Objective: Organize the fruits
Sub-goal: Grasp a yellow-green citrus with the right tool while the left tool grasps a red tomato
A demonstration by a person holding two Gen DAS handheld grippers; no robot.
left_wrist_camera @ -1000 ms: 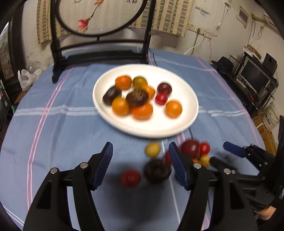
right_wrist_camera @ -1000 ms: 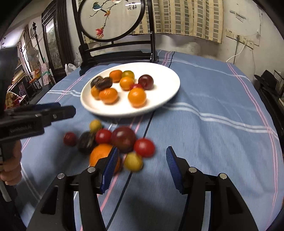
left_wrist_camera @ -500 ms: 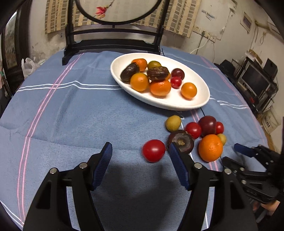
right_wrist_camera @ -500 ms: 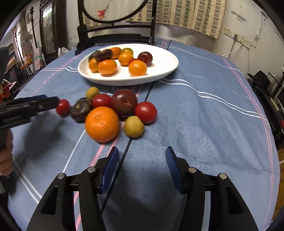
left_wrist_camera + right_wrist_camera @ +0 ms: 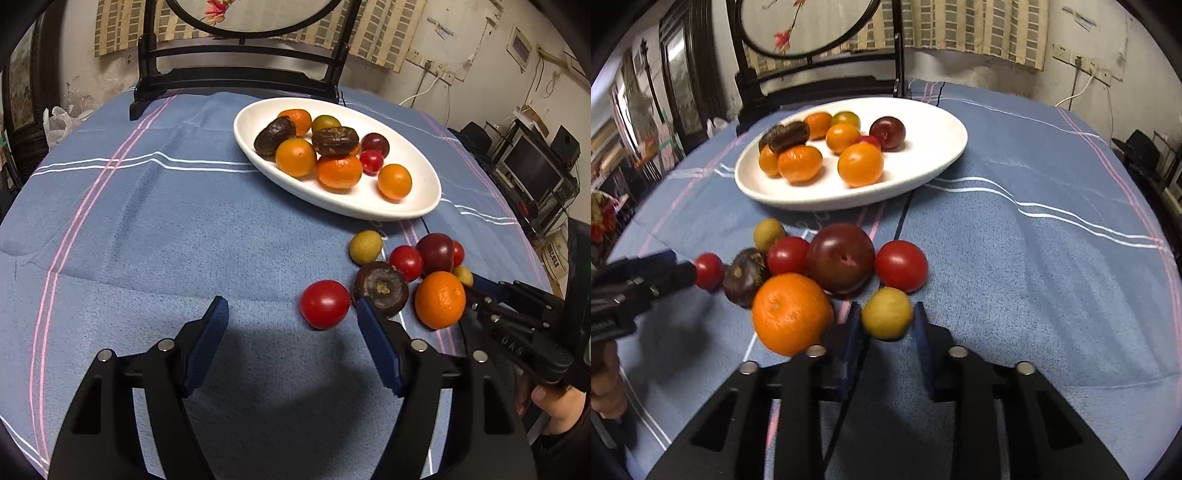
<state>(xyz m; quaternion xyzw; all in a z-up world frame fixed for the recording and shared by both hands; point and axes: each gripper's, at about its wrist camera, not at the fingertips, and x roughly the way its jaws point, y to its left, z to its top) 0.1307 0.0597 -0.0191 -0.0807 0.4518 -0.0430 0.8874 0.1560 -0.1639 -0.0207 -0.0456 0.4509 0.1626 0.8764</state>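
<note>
Left wrist view: my left gripper [image 5: 291,314] hangs over the blue cloth [image 5: 147,229], jaws opening, nothing between them.

A red tomato [image 5: 324,303] lies just ahead of my right-hand pad, beside a dark brown fruit [image 5: 381,288]. Past those sit an orange [image 5: 439,300], a second tomato [image 5: 406,262], a plum [image 5: 436,253] and a yellow-green fruit [image 5: 365,246], all bunched together near the white plate [image 5: 413,210], which holds oranges, dark fruit, a plum and a small red one. My right gripper [image 5: 476,291] reaches in from the right edge, its tips at the orange's far side; a hand [image 5: 557,410] grips its handle.
</note>
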